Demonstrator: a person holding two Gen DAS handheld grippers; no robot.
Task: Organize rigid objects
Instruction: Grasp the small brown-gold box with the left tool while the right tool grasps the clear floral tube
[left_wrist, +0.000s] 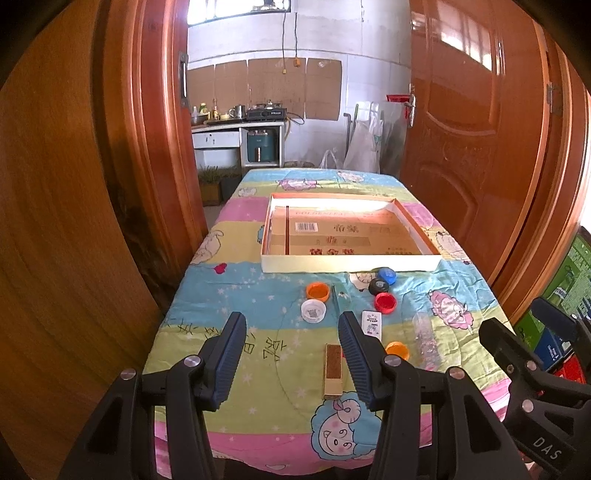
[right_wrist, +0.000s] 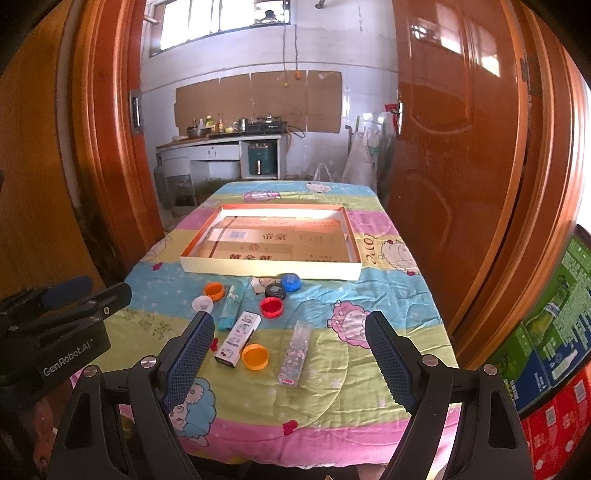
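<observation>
A shallow white cardboard tray (left_wrist: 347, 263) (right_wrist: 269, 269) lies mid-table. In front of it sit bottle caps: orange (left_wrist: 317, 291), white (left_wrist: 313, 311), black (left_wrist: 379, 286), blue (left_wrist: 386, 275), red (left_wrist: 385, 302) and a second orange cap (right_wrist: 255, 356). Small boxes lie nearer: a white printed box (right_wrist: 238, 339), a clear patterned box (right_wrist: 295, 352), a blue lighter (right_wrist: 229, 308) and a brown-topped box (left_wrist: 333, 371). My left gripper (left_wrist: 291, 325) is open above the near table, empty. My right gripper (right_wrist: 290, 325) is open and empty, hovering over the boxes.
The table wears a colourful cartoon cloth (right_wrist: 369, 387). Wooden doors (left_wrist: 472, 129) flank both sides. Stacked green and red cartons (right_wrist: 554, 354) stand at the right. A kitchen counter (left_wrist: 236, 129) is behind the table.
</observation>
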